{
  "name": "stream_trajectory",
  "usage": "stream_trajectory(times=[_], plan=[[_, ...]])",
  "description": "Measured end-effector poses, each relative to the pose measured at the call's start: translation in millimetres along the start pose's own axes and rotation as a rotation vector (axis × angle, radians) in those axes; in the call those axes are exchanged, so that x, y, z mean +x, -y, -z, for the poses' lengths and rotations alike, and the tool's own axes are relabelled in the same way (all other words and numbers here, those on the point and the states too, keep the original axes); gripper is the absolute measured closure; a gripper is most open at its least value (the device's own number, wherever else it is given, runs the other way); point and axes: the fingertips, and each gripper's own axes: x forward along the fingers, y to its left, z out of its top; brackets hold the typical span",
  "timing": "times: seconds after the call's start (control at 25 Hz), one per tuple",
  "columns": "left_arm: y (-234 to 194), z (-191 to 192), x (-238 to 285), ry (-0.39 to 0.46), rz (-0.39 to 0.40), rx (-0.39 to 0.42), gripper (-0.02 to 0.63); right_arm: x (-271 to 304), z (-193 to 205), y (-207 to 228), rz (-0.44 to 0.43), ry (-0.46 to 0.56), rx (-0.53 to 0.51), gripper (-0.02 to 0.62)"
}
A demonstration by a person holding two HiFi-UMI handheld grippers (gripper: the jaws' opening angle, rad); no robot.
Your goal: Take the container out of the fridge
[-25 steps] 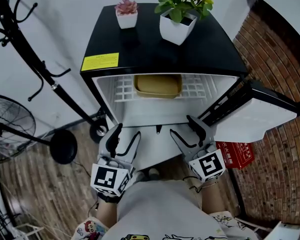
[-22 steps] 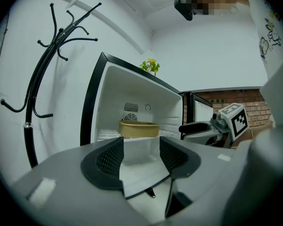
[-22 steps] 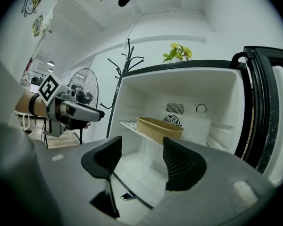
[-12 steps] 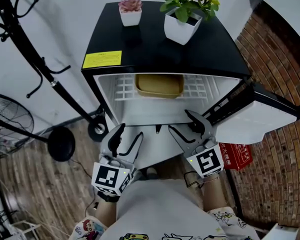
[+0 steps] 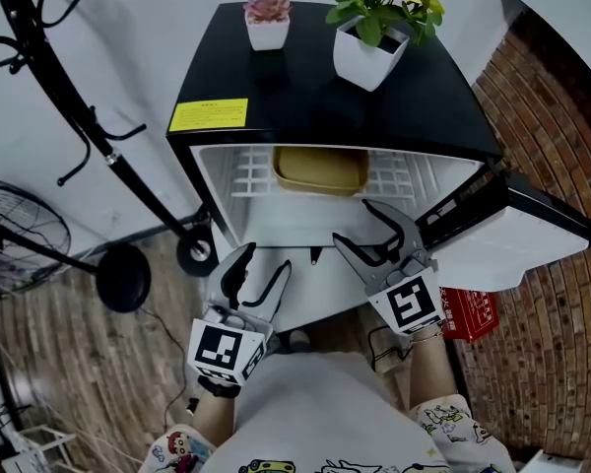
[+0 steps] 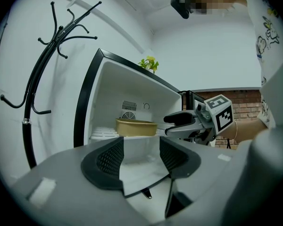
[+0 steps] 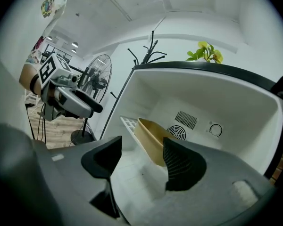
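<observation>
Container, a shallow tan tub, sits on the white wire shelf inside the open mini fridge. In the head view the left gripper and right gripper hang before the opening, apart from the tub.

Left gripper view: jaws spread with nothing between them, the tub well beyond.

Right gripper view: jaws spread and empty, the tub nearer ahead.

A small white pot with a pink plant and a bigger white pot with green leaves and yellow flowers stand near each other. At the left stands a black coat rack, and a fan is beside it on the wooden floor. A red box lies near the brick wall at the right.
</observation>
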Motion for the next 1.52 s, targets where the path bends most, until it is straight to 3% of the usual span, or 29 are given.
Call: stream_trajectory(times=[0.2, 0.8, 1.2, 1.32, 1.52], plan=[[0.4, 2.5, -1.7, 0.007, -0.016, -0.006, 0.37, 10.9, -1.3, 4.4, -0.029, 0.01, -0.05, 0.327], [-0.4, 3.6, -15.1, -0.006, -0.056, -0.005, 0.373, 39.3, 6.7, 12.2, -0.086, -0.094, -0.217, 0.327], [0.7, 9.0, -18.6, -0.011, -0.055, -0.015, 0.374, 50.6, 19.1, 17.8, -0.072, -0.172, -0.31, 0.327], [1.1, 10.6, -19.0, -0.014, -0.054, -0.018, 0.374, 52.8, 21.5, 18.5, -0.075, -0.192, -0.345, 0.385], [0.7, 13.0, -18.6, -0.016, -0.057, -0.026, 0.376, 55.8, 24.3, 20.4, -0.078, -0.211, -0.382, 0.395]])
